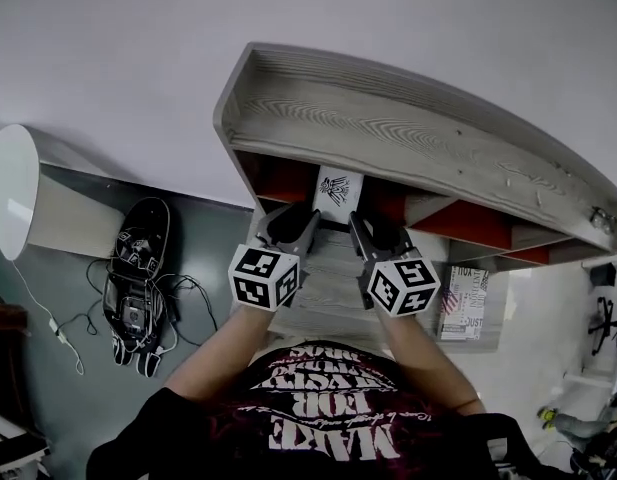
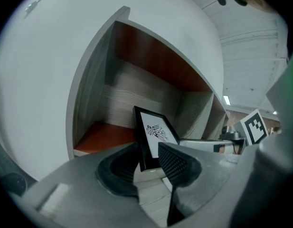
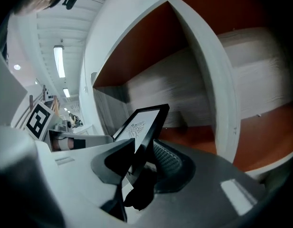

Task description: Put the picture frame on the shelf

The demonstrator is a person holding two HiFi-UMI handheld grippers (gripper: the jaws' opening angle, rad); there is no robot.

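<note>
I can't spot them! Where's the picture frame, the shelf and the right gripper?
picture frame (image 1: 338, 190): head view, its white print.
shelf (image 1: 388, 118): head view, top board.
right gripper (image 3: 144, 148): right gripper view, between fingertips.

free: shelf (image 1: 228, 118) bay open behind picture frame (image 1: 338, 190) | left: side wall (image 2: 90, 96) near | right: upright divider (image 3: 209, 80) close | above: top board (image 1: 388, 108) overhangs
</note>
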